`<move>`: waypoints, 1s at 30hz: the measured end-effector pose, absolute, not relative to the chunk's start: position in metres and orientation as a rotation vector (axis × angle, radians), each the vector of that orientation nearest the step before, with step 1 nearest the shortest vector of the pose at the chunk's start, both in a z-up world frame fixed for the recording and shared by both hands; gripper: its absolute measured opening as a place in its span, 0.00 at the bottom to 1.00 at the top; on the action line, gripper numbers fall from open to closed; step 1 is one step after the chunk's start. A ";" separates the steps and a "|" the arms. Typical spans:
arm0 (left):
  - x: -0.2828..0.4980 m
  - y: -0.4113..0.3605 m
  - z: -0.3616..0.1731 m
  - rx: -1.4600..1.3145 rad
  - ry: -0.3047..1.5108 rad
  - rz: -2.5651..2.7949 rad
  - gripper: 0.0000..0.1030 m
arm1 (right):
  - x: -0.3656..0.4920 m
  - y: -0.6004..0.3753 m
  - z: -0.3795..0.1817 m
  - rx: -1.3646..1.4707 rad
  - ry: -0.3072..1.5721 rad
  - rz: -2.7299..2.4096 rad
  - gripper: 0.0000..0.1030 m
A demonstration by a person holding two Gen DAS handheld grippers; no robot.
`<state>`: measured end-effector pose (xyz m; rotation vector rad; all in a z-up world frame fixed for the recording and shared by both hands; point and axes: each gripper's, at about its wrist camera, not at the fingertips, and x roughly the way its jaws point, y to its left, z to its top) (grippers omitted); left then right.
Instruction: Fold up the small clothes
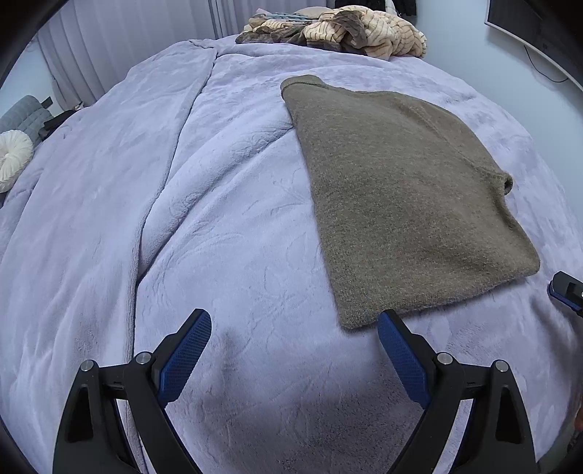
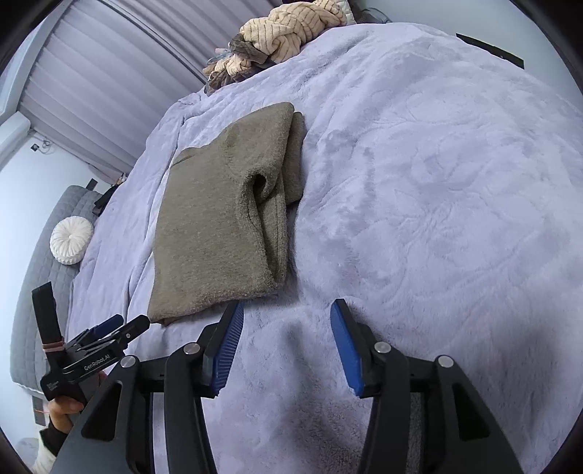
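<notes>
On your far left, beside the bed, sits a round white cushion (image 1: 14, 160) on a grey quilted seat (image 1: 25, 113). The bed is covered by a soft lilac blanket (image 1: 226, 204).

Your left gripper (image 1: 293, 324) hangs over the blanket. Its blue fingers (image 1: 186, 355) are wide apart and hold nothing. The right one of the two sits just at the near corner of the brown sweater (image 1: 400, 197).

The sweater lies folded flat on the blanket, in front of both grippers. In the right wrist view you can see its folded layers stacked along its right edge, with a small rolled opening there.

Your right gripper (image 2: 288, 310) is just past the sweater's near edge. Its fingers (image 2: 229, 346) are apart, and only blanket shows between them.

Far back on the bed lies a pile of tan striped clothes (image 1: 349, 32).
</notes>
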<state>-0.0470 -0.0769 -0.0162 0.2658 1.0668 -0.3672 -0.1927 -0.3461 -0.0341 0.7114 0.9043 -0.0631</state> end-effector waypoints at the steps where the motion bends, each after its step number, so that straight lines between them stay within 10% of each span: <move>1: -0.048 -0.077 -0.016 0.267 1.066 -0.366 0.91 | -0.193 -0.346 -0.034 0.711 0.904 -0.063 0.56; 30: -0.030 -0.084 -0.036 0.259 1.147 -0.374 1.00 | -0.176 -0.350 -0.036 0.730 0.928 -0.052 0.69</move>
